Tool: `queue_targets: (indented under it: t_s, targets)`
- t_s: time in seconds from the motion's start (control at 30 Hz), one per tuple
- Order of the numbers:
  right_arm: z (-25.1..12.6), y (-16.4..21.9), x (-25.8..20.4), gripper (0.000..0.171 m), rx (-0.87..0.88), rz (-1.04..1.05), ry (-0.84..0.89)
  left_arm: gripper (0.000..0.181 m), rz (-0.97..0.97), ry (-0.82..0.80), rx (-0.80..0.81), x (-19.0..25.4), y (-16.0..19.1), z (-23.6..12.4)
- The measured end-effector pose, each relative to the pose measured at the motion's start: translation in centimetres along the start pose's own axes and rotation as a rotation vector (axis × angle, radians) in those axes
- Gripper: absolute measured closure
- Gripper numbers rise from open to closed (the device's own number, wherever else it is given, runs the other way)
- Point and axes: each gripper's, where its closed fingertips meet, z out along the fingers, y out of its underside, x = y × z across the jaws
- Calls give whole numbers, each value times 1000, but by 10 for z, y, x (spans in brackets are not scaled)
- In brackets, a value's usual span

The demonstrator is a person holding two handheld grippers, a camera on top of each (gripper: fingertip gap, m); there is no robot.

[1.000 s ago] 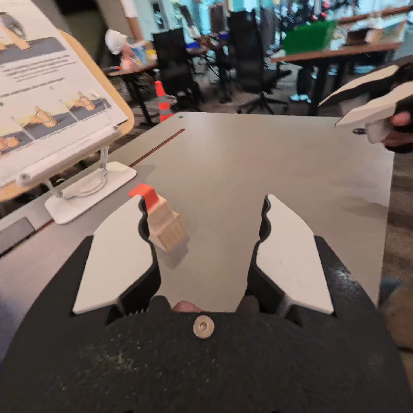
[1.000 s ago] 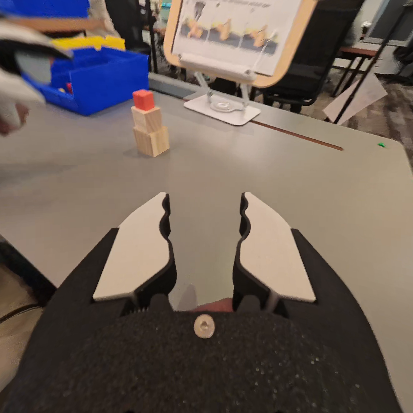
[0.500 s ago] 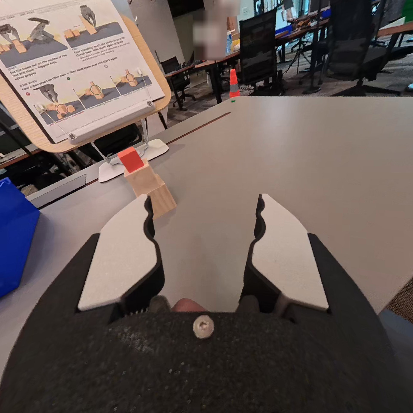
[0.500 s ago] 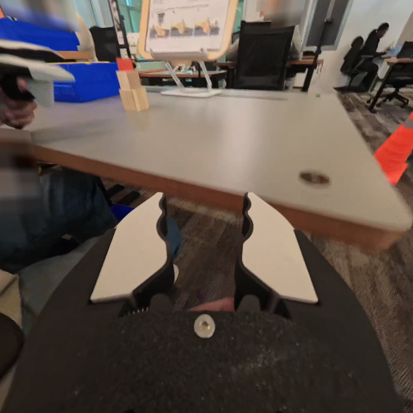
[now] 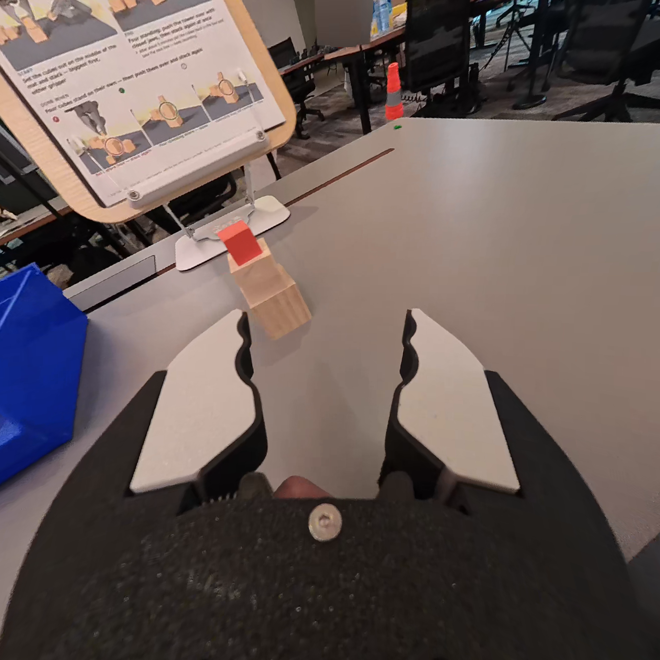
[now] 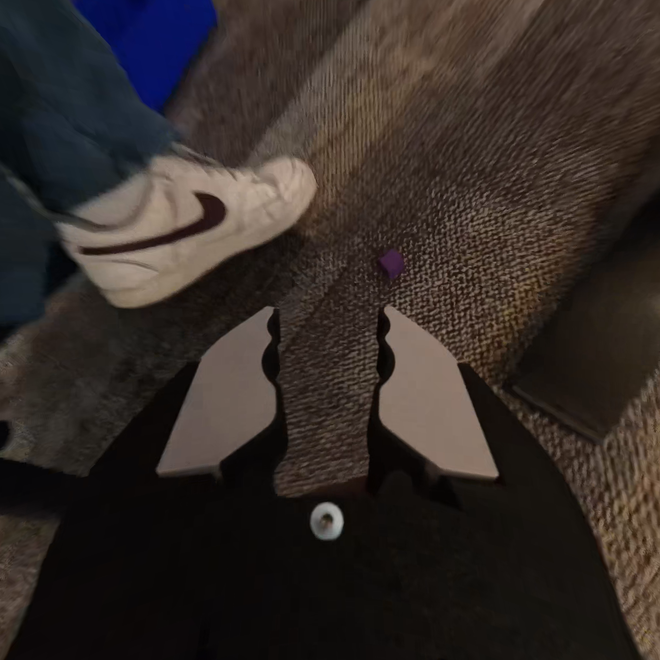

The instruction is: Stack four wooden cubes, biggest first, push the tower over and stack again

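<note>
- While three cubes are standing stacked on the grey table (image 5: 500, 250), a small purple cube (image 6: 391, 263) is lying on the brown carpet (image 6: 464, 143) in the right wrist view, apart from the tower.
- Making up the tower are a large wooden cube (image 5: 282, 311) at the bottom, a smaller wooden cube (image 5: 254, 274) on it, and a red cube (image 5: 240, 243) sitting on top, turned a little against the one beneath.
- Ahead of the left gripper (image 5: 325, 316) the tower is standing just beyond the left fingertip, not touching it; the jaws are spread wide with nothing between them.
- Over the carpet the right gripper (image 6: 328, 312) is pointing downward, its jaws apart and empty, with the purple cube lying just past the right fingertip.
- Beside that cube a white shoe (image 6: 185, 228) and a dark blue trouser leg (image 6: 64, 118) are showing, both smeared by blur.
- Behind the tower a paper sheet on a wooden board (image 5: 150, 107) is leaning on a white stand (image 5: 232, 232); its top is cut off by the frame.
- At the left edge a blue bin (image 5: 35, 371) is only partly showing.
- Farther off, an orange cone (image 5: 393, 93) is standing on the floor among dark office chairs.
</note>
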Motion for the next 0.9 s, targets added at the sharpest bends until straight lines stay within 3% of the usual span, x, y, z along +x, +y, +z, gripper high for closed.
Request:
queue_targets:
  t_s: [0.17, 0.37, 0.53, 0.9]
  targets:
    - [84, -13, 55, 124, -240, -202, -2, 101, 31, -47, -43, -14, -2, 2]
    - [141, 34, 74, 123, -597, -423, -93, 101, 124, -89, -135, -15, 3, 0]
    - [154, 45, 77, 123, -683, -575, -113, 102, 173, -157, -147, -26, -6, -16]
    - [184, 61, 57, 127, -690, -627, -61, 105, 131, -184, -184, -35, 6, -20]
